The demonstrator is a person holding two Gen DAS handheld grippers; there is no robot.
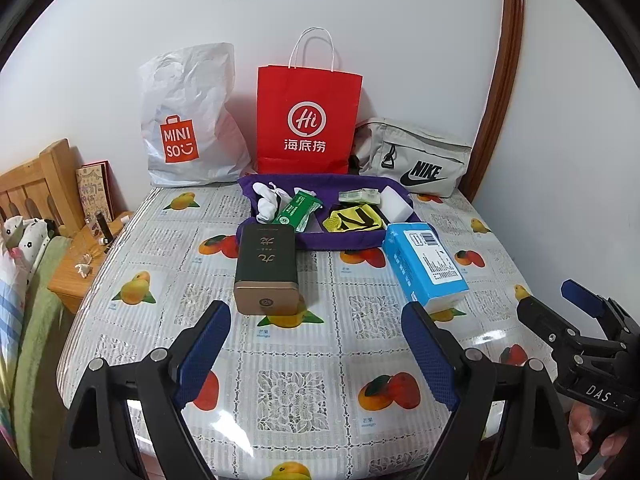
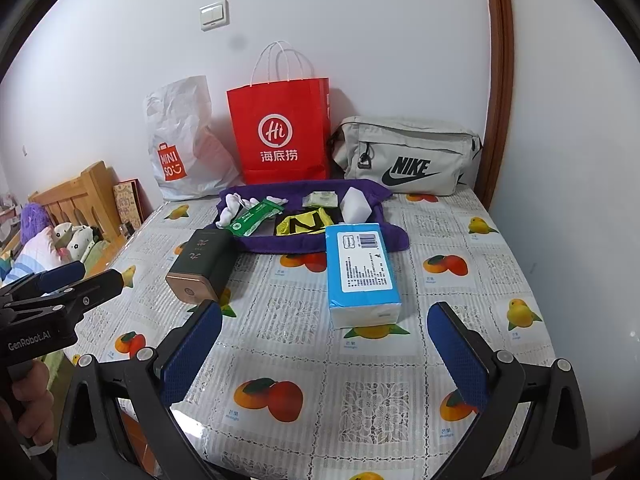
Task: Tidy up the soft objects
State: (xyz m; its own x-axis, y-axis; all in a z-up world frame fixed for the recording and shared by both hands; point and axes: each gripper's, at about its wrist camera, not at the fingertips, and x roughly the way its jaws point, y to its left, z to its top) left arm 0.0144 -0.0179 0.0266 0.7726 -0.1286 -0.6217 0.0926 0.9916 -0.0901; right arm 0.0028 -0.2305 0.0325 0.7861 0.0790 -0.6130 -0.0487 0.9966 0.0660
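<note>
Left wrist view: bare tablecloth in front of the left gripper; its jaws are spread wide and hold nothing. Tissue pack lies ahead, right of the jaws.

Right wrist view: right gripper spread, empty. The tissue pack lies just ahead between the jaws, its far end on the purple cloth; dark tin to the left.
</note>
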